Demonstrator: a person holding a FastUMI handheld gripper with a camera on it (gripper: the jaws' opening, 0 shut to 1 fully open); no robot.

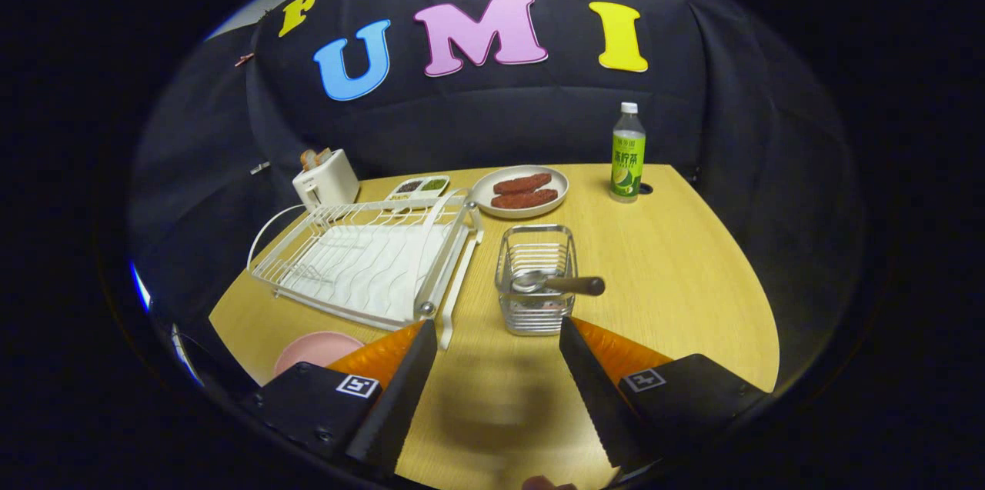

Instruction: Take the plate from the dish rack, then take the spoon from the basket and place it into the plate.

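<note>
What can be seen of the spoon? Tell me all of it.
The spoon lies across the rim of the wire basket, nearly level. Its shiny metal bowl sits inside the basket; its dark, wood-like handle sticks out past the basket's side. It touches nothing else. It lies just ahead of the open gripper, whose fingers hold nothing.

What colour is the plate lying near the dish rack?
Pink; the plate shows best in the gripper view, beside the open gripper.

Wooden table [677,275] — dish rack [369,259], basket [536,275], pink plate [315,351], bottle [628,153], toaster [325,178].
</note>
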